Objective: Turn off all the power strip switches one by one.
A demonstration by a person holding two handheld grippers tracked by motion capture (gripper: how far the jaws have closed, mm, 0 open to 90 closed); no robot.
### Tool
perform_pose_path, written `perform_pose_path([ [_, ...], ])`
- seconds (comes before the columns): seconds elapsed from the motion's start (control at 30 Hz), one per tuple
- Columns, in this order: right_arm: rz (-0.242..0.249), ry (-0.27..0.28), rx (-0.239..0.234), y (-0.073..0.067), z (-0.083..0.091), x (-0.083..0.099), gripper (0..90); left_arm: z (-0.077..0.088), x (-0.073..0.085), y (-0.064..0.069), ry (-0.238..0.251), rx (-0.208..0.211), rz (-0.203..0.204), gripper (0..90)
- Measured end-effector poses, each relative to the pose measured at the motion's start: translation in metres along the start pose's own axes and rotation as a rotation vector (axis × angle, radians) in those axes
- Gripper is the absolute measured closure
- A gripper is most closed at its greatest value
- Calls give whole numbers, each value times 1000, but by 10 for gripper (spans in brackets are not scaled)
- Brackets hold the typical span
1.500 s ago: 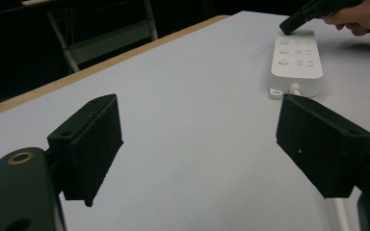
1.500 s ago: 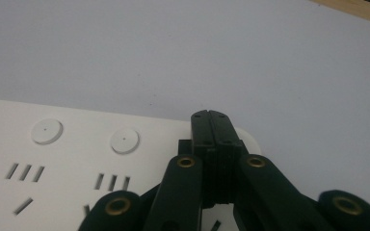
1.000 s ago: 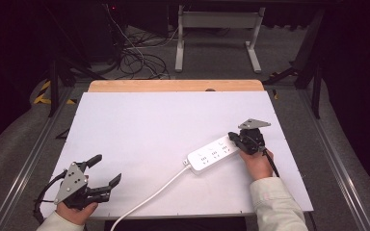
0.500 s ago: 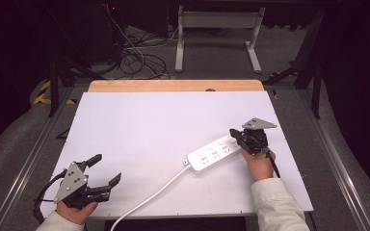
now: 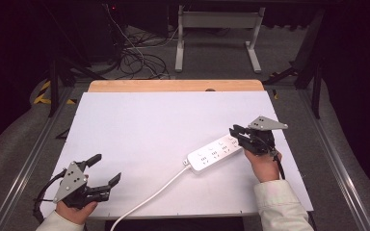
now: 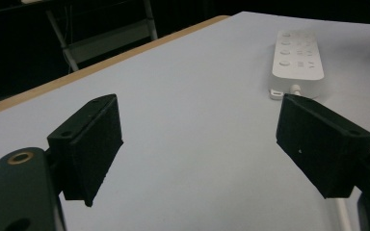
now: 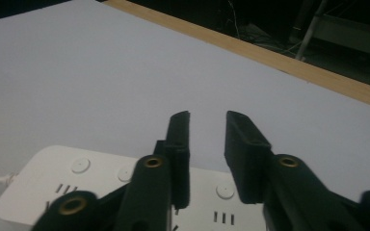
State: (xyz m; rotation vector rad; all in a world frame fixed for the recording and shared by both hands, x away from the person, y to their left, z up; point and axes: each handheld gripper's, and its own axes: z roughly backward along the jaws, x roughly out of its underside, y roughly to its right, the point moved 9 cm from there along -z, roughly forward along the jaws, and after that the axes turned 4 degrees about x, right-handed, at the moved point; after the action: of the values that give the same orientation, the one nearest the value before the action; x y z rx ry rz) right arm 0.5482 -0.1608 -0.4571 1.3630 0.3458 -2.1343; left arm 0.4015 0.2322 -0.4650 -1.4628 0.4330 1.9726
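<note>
My right gripper [image 5: 238, 134] hovers over the power strip's [image 5: 215, 152] end, fingers just parting, nothing between; my left gripper [image 5: 103, 171] waits, fingers spread wide.

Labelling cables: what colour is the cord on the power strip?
White, matching the white plastic power strip. The round cord shows best in the high view, trailing to the table's near edge.

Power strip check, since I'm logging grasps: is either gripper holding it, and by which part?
Nothing is held. The right gripper hangs over the power strip, jaws slightly apart; the left gripper is open.
</note>
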Motion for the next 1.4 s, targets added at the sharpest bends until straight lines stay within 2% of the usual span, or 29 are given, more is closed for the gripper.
perform_pose_path([
  [0.2,-5,25,-51,-6,14,-8,455,0,0,1,-1,0,-3,168],
  [0.53,2,95,-131,-16,43,-15,176,0,-1,1,0,-1,-4,168],
  [0.77,14,107,-169,-25,61,-9,99,0,-1,0,0,-3,-9,168],
  [1.0,37,84,-191,-30,68,11,23,0,-1,0,-3,-4,-12,168],
  [1.17,25,61,-190,-27,69,26,3,0,-1,1,-2,-3,-6,168],
  [1.27,26,64,-193,-25,71,36,3,0,-1,1,-2,-2,-5,168],
  [1.4,1,68,-195,-20,73,47,3,-1,0,1,-3,-2,-4,168],
])
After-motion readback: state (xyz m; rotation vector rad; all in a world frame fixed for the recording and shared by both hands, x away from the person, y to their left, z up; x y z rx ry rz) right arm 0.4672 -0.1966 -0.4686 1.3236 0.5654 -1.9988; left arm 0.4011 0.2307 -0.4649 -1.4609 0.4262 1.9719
